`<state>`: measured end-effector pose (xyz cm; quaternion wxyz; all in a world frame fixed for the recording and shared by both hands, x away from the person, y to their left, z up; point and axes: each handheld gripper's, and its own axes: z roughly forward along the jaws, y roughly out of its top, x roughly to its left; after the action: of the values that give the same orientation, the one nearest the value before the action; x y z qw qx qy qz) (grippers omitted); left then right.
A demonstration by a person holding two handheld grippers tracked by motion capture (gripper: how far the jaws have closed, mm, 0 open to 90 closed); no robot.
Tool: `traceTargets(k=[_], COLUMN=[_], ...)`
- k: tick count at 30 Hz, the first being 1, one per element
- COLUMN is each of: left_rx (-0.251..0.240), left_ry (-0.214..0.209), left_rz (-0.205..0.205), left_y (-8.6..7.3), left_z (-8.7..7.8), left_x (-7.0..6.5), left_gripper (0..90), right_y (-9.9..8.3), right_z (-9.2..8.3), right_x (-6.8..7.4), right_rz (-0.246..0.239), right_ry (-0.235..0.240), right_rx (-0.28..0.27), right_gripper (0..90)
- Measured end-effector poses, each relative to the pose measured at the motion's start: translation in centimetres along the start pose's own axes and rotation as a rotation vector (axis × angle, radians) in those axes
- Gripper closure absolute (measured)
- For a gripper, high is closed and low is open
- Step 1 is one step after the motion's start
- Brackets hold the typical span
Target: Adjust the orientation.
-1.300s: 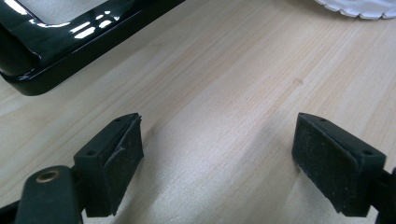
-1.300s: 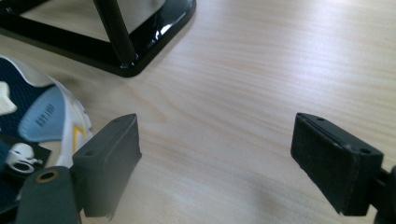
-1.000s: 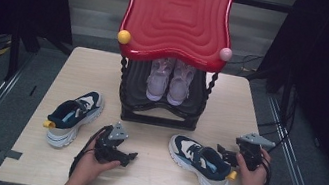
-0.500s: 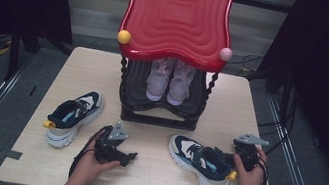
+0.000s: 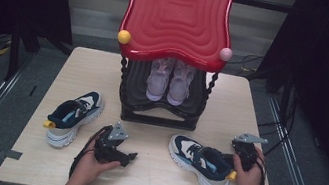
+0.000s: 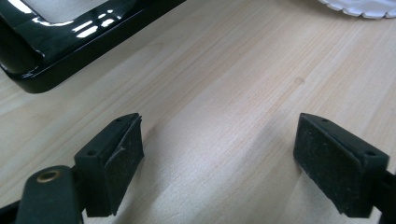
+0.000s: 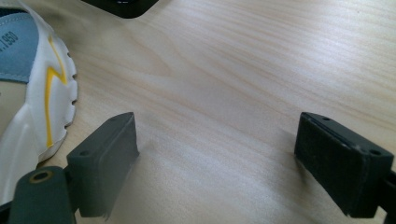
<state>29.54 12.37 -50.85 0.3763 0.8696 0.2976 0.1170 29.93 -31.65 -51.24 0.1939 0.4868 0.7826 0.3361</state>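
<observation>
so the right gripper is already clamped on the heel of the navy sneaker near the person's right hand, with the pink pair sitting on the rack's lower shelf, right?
Not clamped. The right gripper is open, holding nothing; the right gripper view shows bare table between its fingers, with the navy sneaker off to one side. The pink pair does sit on the rack's lower shelf.

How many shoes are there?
4. One navy sneaker lies on the table's left side, another navy sneaker lies near the right gripper, and two purple shoes stand side by side on the rack's lower shelf. More may hide under the red top.
</observation>
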Motion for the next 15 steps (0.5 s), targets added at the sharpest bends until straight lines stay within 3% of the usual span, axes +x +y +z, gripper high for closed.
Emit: traceTargets(k=[15], left_rx=[0.012], left_ry=[-0.007], left_rz=[-0.018], left_y=[0.36], left_z=[-0.79], left_x=[0.18], left_gripper=[17.3], right_y=[-0.01], right_z=[0.04], right_x=[-0.03], right_rz=[-0.012], right_ry=[0.006], right_rx=[-0.004], right_gripper=[12.7])
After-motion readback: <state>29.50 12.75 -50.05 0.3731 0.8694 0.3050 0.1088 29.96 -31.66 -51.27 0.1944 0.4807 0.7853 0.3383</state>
